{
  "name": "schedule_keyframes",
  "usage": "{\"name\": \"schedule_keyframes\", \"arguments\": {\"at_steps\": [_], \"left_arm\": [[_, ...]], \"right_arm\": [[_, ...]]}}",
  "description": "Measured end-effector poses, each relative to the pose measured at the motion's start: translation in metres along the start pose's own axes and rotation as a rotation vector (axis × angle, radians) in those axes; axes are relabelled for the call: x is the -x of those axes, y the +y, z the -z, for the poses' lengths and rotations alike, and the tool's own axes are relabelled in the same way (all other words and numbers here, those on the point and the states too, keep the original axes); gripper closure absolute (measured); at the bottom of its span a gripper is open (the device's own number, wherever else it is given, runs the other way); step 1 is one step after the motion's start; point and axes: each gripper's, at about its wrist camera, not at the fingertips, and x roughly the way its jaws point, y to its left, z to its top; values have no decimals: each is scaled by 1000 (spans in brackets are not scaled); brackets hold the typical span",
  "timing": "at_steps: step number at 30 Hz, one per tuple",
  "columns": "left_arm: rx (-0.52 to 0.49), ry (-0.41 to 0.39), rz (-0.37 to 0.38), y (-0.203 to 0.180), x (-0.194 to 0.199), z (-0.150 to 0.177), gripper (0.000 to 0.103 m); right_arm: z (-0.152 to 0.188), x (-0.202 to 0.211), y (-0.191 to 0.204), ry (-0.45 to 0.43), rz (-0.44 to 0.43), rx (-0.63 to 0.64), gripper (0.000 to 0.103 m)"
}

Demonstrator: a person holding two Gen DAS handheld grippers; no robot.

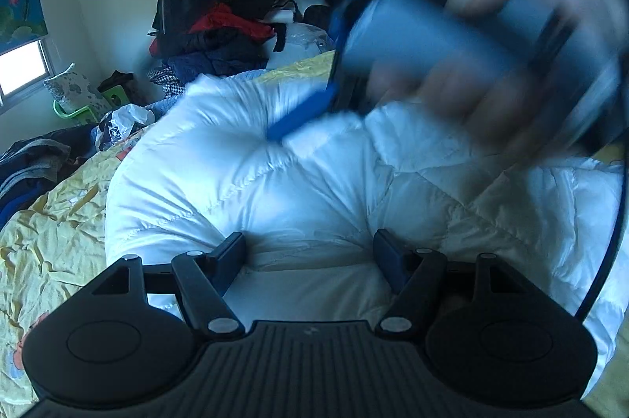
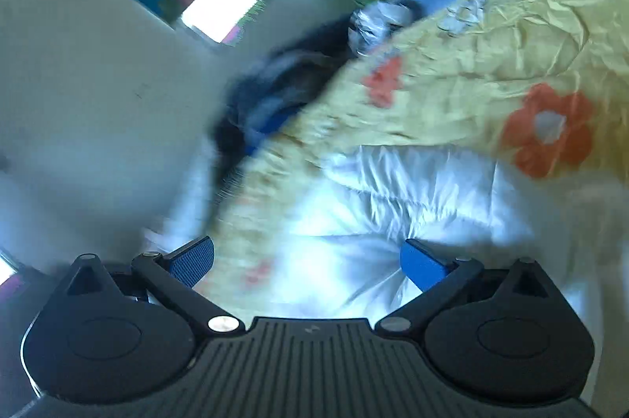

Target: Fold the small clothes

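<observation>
White jacket (image 1: pixel 275 182) lies puffed on yellow bedspread (image 1: pixel 47 241), just ahead of left gripper (image 1: pixel 310 256), jaws wide, empty. Right gripper (image 2: pixel 308 260) wide, blurred, over jacket's edge.

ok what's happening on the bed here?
A person with a gripper in each hand is working a white puffy jacket on a yellow floral bedspread. The left gripper is open over the jacket, gripping nothing. The right gripper is open too, blurred in motion over the same jacket.
</observation>
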Motion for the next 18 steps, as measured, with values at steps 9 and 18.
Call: {"name": "schedule_keyframes", "arguments": {"at_steps": [9,18], "left_arm": [[95,26,64,10,-12,-4,32],[108,20,70,10,-21,0,32]], "right_arm": [[26,-48,-31,41,60,139,7],[31,-52,-32,17,66,184,6]]}}
